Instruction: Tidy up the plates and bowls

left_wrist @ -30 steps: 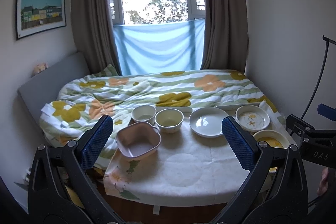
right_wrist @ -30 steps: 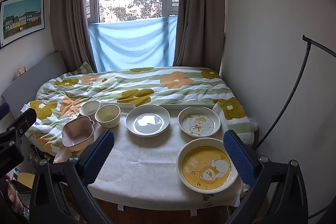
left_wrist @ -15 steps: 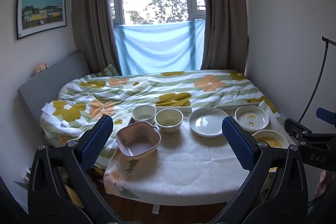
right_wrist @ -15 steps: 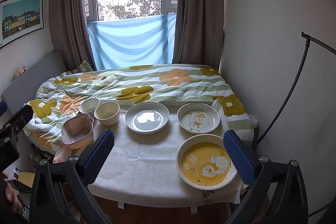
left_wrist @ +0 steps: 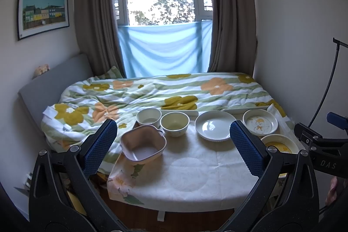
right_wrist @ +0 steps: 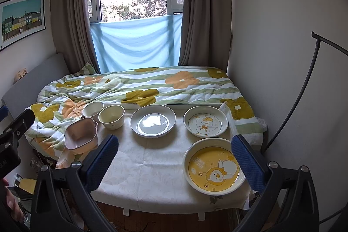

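Observation:
A table under a white cloth (left_wrist: 187,169) (right_wrist: 152,164) carries the dishes. At its left stand a pink square bowl (left_wrist: 142,145) (right_wrist: 81,134), a white bowl (left_wrist: 148,116) (right_wrist: 93,109) and a cream bowl (left_wrist: 174,123) (right_wrist: 111,116). A plain white plate (left_wrist: 214,128) (right_wrist: 152,120) lies mid-back, a duck-print plate (left_wrist: 260,125) (right_wrist: 205,121) to its right, and a yellow duck plate (left_wrist: 279,144) (right_wrist: 212,169) at the front right. My left gripper (left_wrist: 171,146) and right gripper (right_wrist: 175,161) both hover open and empty, short of the table's near edge.
A bed with a flowered quilt (left_wrist: 156,92) (right_wrist: 141,84) butts against the table's far side. A wall (right_wrist: 282,47) and a black curved stand (right_wrist: 304,88) are at the right. Wooden floor (left_wrist: 174,219) shows below the near edge.
The right wrist view has drifted slightly, so the dishes sit a little higher in frame. The left view barely shifts. Both grippers stay open and no dish has moved.

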`<state>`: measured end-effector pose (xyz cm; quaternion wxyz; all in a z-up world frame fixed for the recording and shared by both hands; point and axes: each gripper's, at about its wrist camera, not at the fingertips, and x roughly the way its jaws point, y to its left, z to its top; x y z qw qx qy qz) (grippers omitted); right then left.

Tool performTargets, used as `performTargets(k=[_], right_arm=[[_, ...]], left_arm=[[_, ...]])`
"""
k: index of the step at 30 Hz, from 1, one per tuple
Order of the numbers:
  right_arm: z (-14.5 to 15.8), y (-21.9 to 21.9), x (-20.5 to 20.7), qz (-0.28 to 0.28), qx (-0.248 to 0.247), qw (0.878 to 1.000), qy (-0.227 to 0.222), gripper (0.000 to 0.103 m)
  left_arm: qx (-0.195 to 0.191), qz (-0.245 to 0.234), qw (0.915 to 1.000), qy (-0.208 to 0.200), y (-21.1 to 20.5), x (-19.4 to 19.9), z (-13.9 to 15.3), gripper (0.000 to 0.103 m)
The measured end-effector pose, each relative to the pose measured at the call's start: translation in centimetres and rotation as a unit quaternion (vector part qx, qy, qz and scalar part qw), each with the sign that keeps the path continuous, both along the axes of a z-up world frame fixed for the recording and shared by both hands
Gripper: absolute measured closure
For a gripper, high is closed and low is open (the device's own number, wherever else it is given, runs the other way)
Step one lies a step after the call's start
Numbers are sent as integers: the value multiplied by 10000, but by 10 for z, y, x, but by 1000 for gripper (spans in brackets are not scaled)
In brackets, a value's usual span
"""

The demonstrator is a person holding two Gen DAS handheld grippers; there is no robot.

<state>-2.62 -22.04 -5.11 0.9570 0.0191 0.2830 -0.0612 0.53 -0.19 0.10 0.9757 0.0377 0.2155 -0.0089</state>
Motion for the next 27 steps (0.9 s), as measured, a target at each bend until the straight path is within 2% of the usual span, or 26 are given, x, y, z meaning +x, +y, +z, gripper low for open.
performTargets(k=[27], right_arm=[[1, -1, 1, -2, 12, 10000, -2, 0]], left_arm=[[-28, 22, 10000, 16, 4, -3, 3, 0]])
